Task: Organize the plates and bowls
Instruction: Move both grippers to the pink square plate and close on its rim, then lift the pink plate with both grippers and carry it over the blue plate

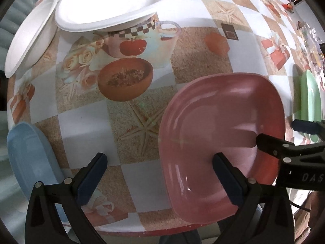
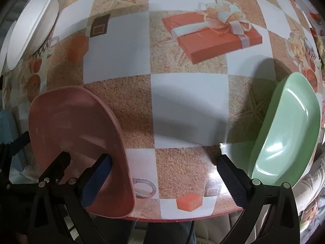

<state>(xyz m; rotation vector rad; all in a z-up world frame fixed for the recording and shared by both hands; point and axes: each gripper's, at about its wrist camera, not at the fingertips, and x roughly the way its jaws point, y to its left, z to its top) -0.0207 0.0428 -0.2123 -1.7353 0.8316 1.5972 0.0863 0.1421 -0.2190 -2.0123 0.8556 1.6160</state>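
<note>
A pink squarish bowl (image 1: 213,122) (image 2: 71,122) sits at the table's near edge. My left gripper (image 1: 160,162) is open: its right finger hangs over the bowl's inside, its left finger over the cloth. My right gripper (image 2: 164,162) is also open, its left finger in front of the pink bowl's near wall, its right finger just short of a green bowl (image 2: 288,126) (image 1: 309,101). A right-gripper fingertip (image 1: 264,142) reaches over the pink bowl's rim from the right. A light blue dish (image 1: 28,154) lies at the far left. Neither gripper holds anything.
Two white bowls (image 1: 113,2) (image 1: 30,38) stand at the back left, also visible in the right wrist view (image 2: 32,26). The patterned tablecloth (image 2: 182,101) lies bare between the pink and green bowls. The table's front edge (image 2: 182,217) runs just under the grippers.
</note>
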